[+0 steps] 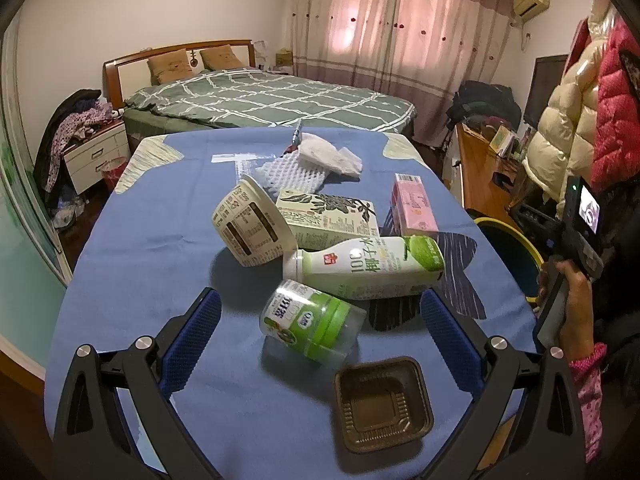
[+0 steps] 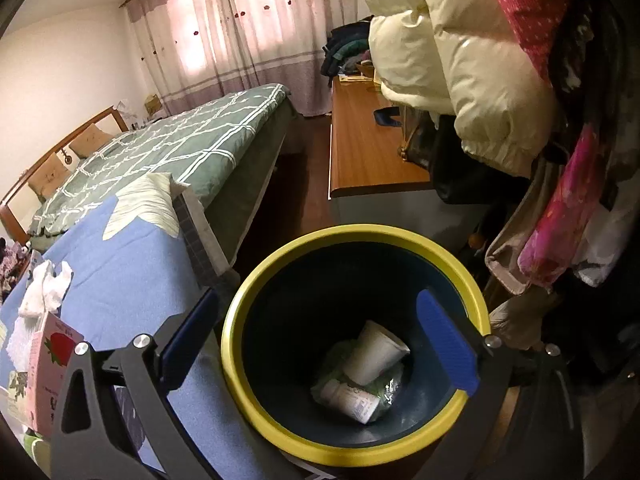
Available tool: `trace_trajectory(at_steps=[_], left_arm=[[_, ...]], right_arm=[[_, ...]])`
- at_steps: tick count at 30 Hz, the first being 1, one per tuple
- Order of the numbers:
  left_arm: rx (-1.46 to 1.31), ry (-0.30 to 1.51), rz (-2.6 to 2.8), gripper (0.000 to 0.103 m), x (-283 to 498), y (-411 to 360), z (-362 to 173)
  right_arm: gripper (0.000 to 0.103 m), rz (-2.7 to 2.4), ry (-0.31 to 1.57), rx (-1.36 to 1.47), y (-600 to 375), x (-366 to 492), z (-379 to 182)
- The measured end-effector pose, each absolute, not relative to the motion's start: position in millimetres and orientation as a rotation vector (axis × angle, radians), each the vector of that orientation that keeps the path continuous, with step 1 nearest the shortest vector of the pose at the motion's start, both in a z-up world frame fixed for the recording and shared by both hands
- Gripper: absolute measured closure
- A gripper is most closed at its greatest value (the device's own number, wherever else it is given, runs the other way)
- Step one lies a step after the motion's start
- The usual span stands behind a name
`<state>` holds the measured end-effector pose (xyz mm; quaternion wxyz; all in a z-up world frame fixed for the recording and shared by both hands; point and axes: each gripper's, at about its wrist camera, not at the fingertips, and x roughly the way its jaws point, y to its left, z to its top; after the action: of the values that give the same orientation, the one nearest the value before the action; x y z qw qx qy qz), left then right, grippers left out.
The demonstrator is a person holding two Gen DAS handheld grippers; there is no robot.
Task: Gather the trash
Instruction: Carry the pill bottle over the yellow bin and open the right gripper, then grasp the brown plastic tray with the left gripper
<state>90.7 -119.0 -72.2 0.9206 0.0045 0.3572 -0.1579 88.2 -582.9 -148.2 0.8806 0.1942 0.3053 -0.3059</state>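
My left gripper (image 1: 320, 312) is open over the blue tablecloth (image 1: 152, 248), its fingers either side of a toppled clear jar with a green band (image 1: 312, 320). Behind the jar lie a white and green bottle (image 1: 364, 266), a paper cup (image 1: 252, 224), a green-leaf carton (image 1: 328, 216), a pink carton (image 1: 412, 204), white foam netting (image 1: 292, 172) and tissue (image 1: 332, 156). A brown plastic tray (image 1: 384, 404) sits close by. My right gripper (image 2: 320, 320) is open above the yellow-rimmed dark bin (image 2: 260, 280). A white cup (image 2: 376, 352) and a small bottle (image 2: 352, 400) lie in the bin.
The bin (image 1: 508, 240) stands off the table's right edge. A bed (image 1: 272, 96) lies beyond the table, a wooden desk (image 2: 368, 148) to the right. Puffy jackets (image 2: 460, 60) hang over the bin's far side. A hand (image 1: 572, 304) holds the other gripper at the right.
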Motion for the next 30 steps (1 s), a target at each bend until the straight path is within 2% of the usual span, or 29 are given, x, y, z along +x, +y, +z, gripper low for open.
trace_trajectory(at_steps=[8, 27, 30], left_arm=[[0.102, 0.763, -0.365, 0.005, 66, -140, -78], [0.173, 1.023, -0.384, 0.005, 82, -169, -151], [0.168, 1.027, -0.388, 0.009, 84, -170, -153]], right_arm=[[0.009, -0.634, 0.637, 0.394, -581, 90, -147], [0.009, -0.625, 0.638, 0.377, -575, 95, -145], [0.009, -0.621, 0.640, 0.379, -574, 96, -146]])
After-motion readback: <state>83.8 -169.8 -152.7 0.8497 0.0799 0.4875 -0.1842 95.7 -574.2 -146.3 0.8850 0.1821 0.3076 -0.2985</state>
